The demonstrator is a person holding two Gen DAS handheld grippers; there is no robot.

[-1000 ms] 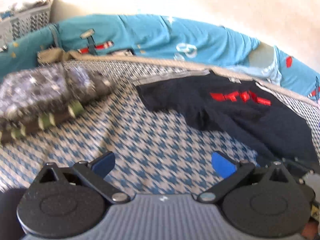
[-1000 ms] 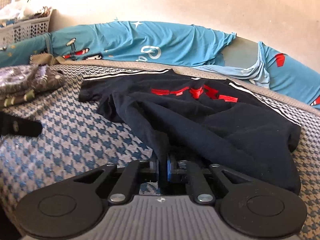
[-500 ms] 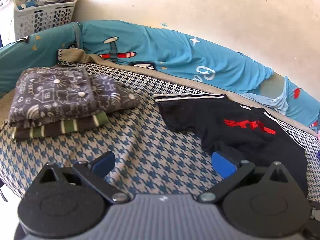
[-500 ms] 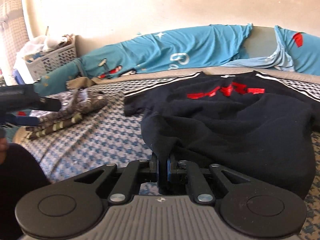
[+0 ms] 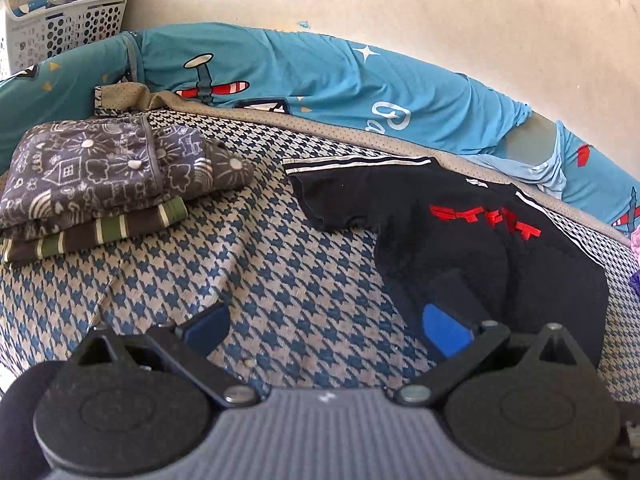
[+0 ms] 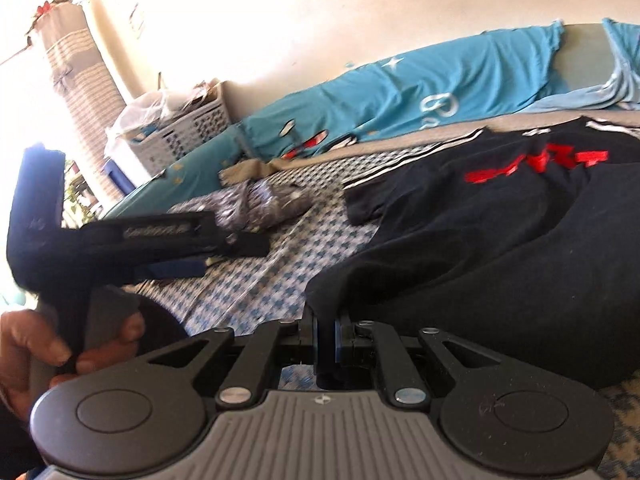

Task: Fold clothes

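A black T-shirt with red lettering and white shoulder stripes lies crumpled on the houndstooth bed cover, its lower part folded up over itself. My right gripper is shut on a bunched edge of the T-shirt, and the cloth rises from between the pads. My left gripper is open above the cover, its right blue pad at the shirt's near edge, with nothing between the fingers. In the right wrist view the left gripper hangs over the bed at the left, held by a hand.
A stack of folded clothes sits at the bed's left end. Blue cushions with plane prints run along the wall behind. A white laundry basket stands in the far left corner. Pink and purple cloth shows at the right edge.
The right wrist view has rolled and swung left with the shirt edge still pinched; the left gripper and the hand holding it now show there. The left view has steadied, its jaws still wide.
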